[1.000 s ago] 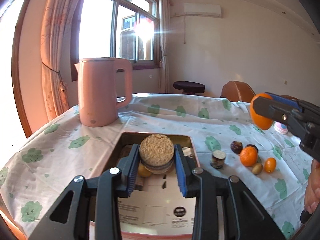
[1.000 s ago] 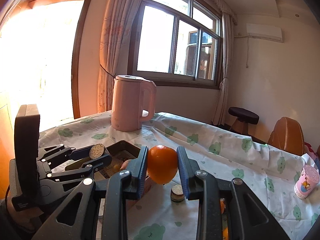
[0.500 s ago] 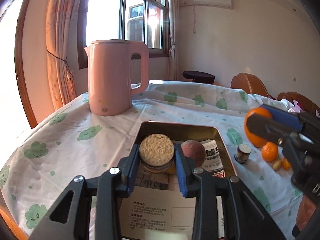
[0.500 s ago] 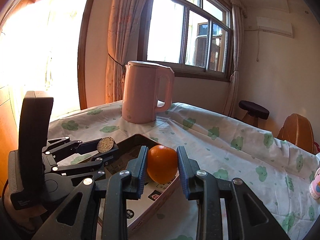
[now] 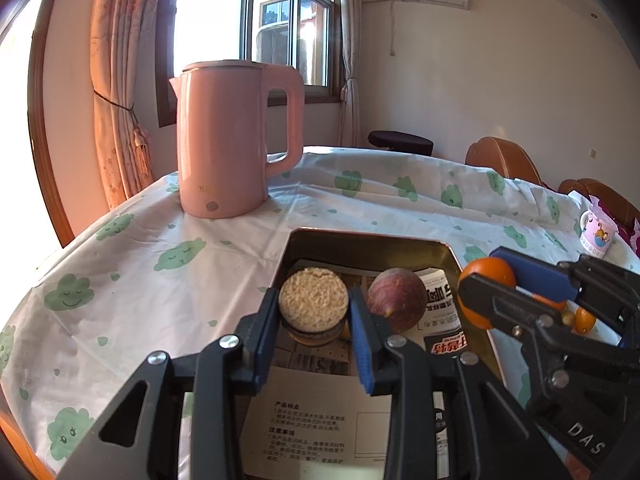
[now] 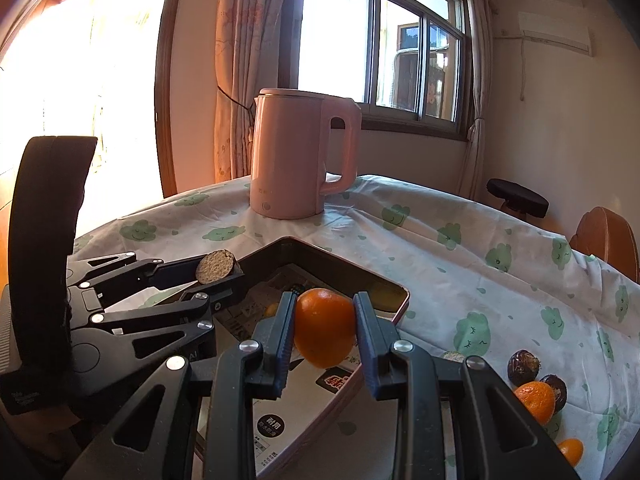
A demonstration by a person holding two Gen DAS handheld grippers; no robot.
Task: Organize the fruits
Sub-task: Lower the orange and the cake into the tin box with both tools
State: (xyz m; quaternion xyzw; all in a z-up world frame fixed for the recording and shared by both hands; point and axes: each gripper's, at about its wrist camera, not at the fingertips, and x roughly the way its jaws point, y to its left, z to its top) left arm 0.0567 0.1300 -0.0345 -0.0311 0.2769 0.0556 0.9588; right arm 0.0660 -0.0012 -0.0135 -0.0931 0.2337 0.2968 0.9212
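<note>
Your left gripper (image 5: 314,310) is clamped on a round, rough-topped fruit (image 5: 313,300), held just above the paper-lined tin tray (image 5: 362,240). Beside it, a reddish fruit (image 5: 397,298) already lies in the tray. Your right gripper (image 6: 325,332) is closed on an orange (image 6: 325,332) over the tray's near right edge. If you release there, the orange could likely strike the rim and roll out onto the cloth; the loose papers may also let it slide. Both grippers crowd the same tray, so they could bump. More fruit (image 6: 536,400) waits on the table (image 6: 460,264), to the right of the tray. The table wears a wrinkled white cloth with green clouds. A pink kettle (image 6: 298,156) stands beyond the tray, before a sunlit window (image 6: 376,40) with curtains.
</note>
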